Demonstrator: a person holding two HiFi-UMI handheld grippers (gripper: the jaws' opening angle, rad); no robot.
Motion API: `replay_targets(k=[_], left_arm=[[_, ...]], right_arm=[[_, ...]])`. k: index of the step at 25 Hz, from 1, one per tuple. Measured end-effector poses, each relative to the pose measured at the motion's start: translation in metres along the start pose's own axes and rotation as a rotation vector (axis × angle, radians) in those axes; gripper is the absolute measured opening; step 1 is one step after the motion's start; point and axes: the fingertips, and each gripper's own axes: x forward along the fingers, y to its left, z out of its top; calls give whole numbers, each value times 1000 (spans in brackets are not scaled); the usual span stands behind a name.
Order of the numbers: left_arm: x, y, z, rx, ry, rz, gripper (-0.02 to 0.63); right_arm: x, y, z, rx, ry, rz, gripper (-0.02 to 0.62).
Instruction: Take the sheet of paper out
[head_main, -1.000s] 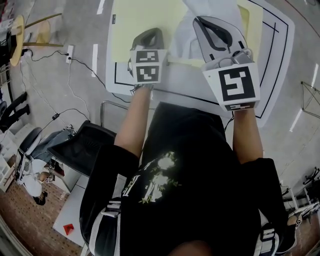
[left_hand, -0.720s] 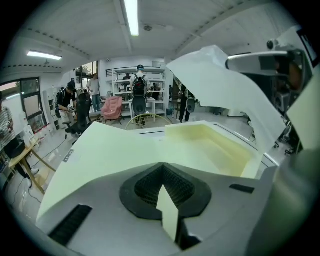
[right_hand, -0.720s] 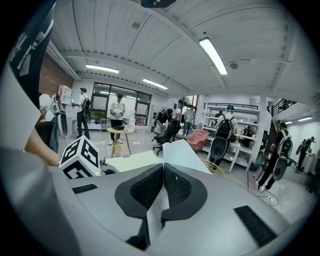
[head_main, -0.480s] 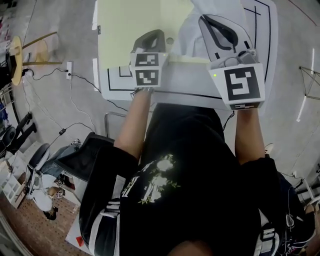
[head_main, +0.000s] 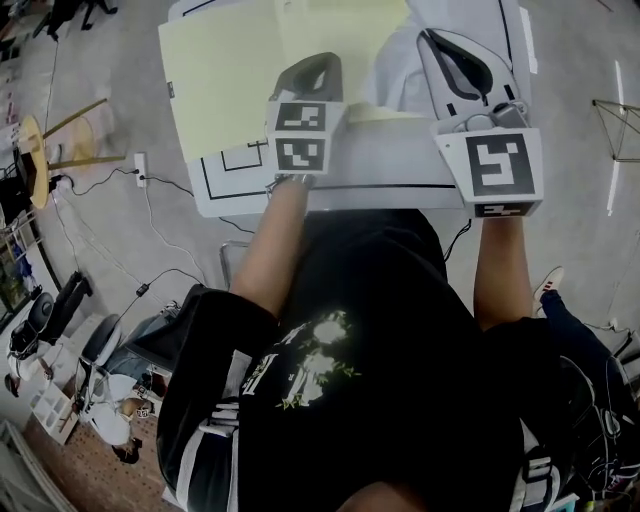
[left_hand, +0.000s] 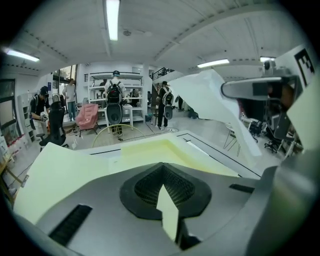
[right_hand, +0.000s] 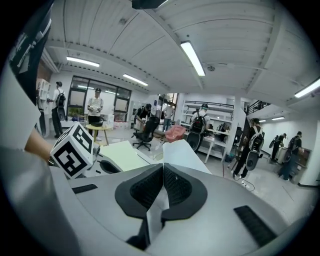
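The left tongs (left_hand: 164, 190) were closed on the near edge of the pale yellow paper folder (head_main: 225, 80). A sliver of yellow was pinched flat between their dark ribbed pads. The right tongs (right_hand: 160, 187) were shut as well, gripping the white sheet of paper (head_main: 392, 72) — its thin edge ran down between the pads in the right gripper view.

The folder lay spread on the white bench with black lines (head_main: 400, 165), covering most of the bench's left and middle. The white sheet stood at the folder's right part and was not lying flat. It bowed upward off the bench toward the right tongs, and in the left gripper view it arched well above the yellow surface. Whether its far edge was tucked inside the folder could not be told, since the sheet's own curve hid that join.

The two tongs were side by side near the bench's near edge — the left over the folder, the right just beside it, higher, with the paper raised in its grip.
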Motion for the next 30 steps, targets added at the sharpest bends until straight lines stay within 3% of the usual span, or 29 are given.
replay_targets(k=[4,18,30], left_arm=[[12,-29,9,33,7,-57,-11],[54,-96,24,89,54,-218,-11],[56,-120,13,65,103,-301,-11]], right_arm=[[-15,-22,-14,44,30,-41,5],[-29,-103,-111,5,233,-182,5],[6,-107,-175,-164,377,-104,5]])
